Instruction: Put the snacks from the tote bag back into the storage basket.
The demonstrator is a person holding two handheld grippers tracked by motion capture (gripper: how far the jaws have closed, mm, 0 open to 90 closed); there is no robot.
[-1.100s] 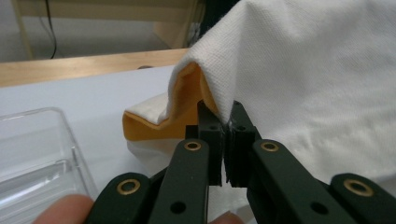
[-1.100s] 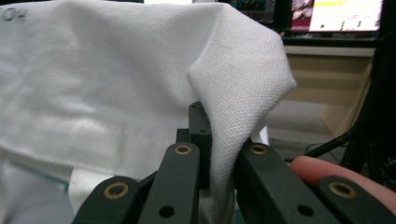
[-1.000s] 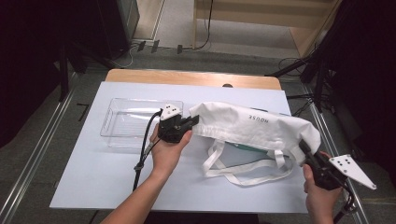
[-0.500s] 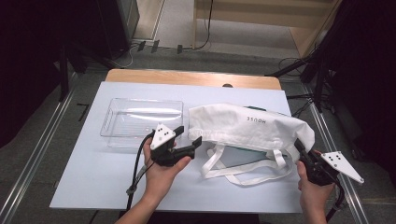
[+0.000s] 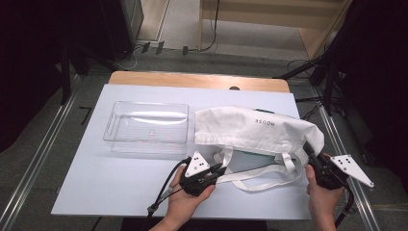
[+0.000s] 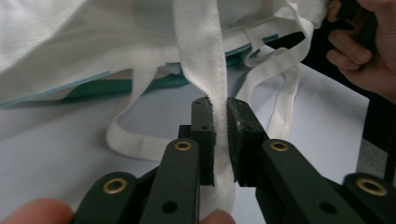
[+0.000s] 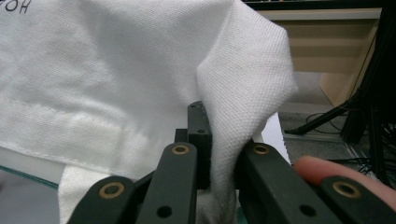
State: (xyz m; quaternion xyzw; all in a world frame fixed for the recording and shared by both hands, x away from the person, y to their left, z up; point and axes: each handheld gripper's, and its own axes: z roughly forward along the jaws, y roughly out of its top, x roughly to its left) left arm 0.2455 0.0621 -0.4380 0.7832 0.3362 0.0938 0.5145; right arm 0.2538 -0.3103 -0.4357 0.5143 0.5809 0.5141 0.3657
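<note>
The bag [image 5: 255, 130] is white woven cloth, matt and slightly rough. The tray [image 5: 146, 127] on the left is clear glossy plastic. The table [image 5: 96, 178] looks smooth and matt.

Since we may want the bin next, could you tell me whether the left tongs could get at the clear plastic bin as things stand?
Probably not yet: the left tongs are shut on the tote bag's strap. The clear plastic bin lies just beyond, nothing between.

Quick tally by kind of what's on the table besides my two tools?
White tote bag: 1
Teal flat item inside the bag: 1
Clear plastic tray: 1
Total: 3
</note>
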